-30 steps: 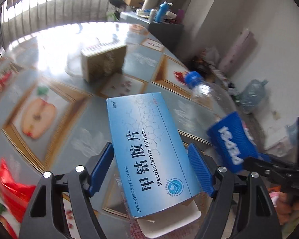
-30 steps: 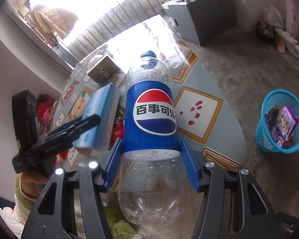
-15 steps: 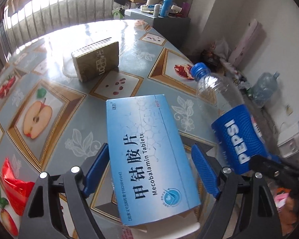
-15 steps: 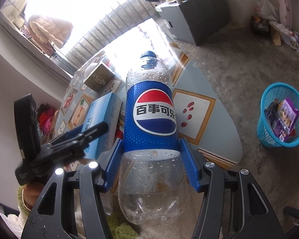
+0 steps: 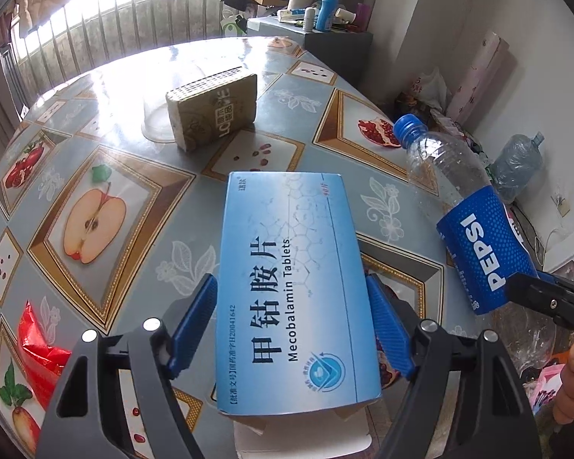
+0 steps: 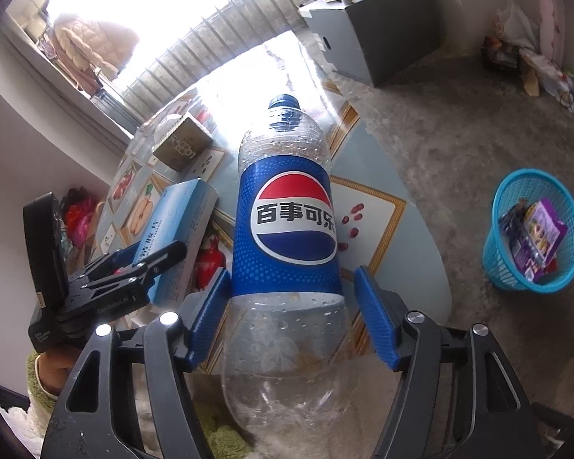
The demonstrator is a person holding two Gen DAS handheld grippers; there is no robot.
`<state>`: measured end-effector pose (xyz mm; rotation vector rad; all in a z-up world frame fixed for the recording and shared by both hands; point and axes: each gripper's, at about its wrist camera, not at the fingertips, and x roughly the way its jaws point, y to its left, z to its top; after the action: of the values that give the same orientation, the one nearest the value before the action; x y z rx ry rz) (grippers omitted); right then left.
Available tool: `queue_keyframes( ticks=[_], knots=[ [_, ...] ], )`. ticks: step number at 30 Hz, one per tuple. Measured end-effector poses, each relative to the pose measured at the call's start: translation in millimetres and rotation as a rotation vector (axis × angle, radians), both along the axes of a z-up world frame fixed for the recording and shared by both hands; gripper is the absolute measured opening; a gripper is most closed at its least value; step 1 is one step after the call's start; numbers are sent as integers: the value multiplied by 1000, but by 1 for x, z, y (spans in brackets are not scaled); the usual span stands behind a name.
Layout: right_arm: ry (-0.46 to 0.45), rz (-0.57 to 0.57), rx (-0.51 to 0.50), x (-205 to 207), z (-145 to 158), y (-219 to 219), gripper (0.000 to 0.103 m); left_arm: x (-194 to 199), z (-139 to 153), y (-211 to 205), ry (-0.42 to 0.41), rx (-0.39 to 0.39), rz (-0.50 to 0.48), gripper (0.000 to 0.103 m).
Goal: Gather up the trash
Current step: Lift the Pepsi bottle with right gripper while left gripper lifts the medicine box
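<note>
The left gripper [image 5: 291, 325] is closing its jaws on the blue tablet box [image 5: 292, 279], its pads at the box's two long edges, holding it above the worktop [image 5: 141, 191]. The right gripper [image 6: 292, 321] is opening its jaws, a gap showing at its right pad, with the empty Pepsi bottle [image 6: 287, 222] between them, cap pointing away. Beyond the tablet box, a brown carton [image 5: 214, 107] lies on the worktop. On the floor, well apart from the bottle, stands a blue basket [image 6: 532, 229] holding wrappers.
</note>
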<state>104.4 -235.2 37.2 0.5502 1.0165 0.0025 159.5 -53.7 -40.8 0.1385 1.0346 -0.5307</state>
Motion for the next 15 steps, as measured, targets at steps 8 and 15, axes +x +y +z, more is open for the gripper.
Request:
queue_keyframes(
  ticks=[8, 15],
  knots=[
    [17, 24, 9, 23, -4, 3, 65, 11, -6, -3, 25, -3, 31, 76],
    [19, 49, 16, 36, -3, 3, 69, 17, -6, -3, 14, -11, 53, 72]
  ],
)
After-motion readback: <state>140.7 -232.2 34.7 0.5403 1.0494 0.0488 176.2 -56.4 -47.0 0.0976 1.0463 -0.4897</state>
